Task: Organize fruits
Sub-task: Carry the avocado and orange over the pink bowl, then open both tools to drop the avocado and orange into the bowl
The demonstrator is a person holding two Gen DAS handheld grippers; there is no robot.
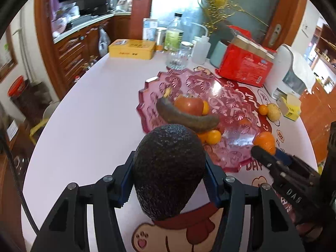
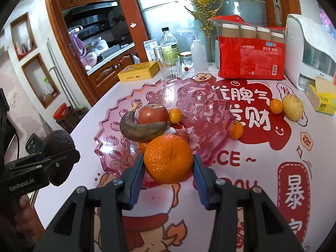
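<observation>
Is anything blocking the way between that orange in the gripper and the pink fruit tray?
Nothing visible does. The right gripper holds the orange just over the near rim of the pink tray. The banana and apple fill the tray's middle, but its near side lies bare.

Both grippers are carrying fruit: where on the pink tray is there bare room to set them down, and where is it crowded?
The pink tray is bare across its far and right parts, toward the drinking glass and red package. Its near-left middle is crowded: banana, apple and small oranges cluster there.
</observation>
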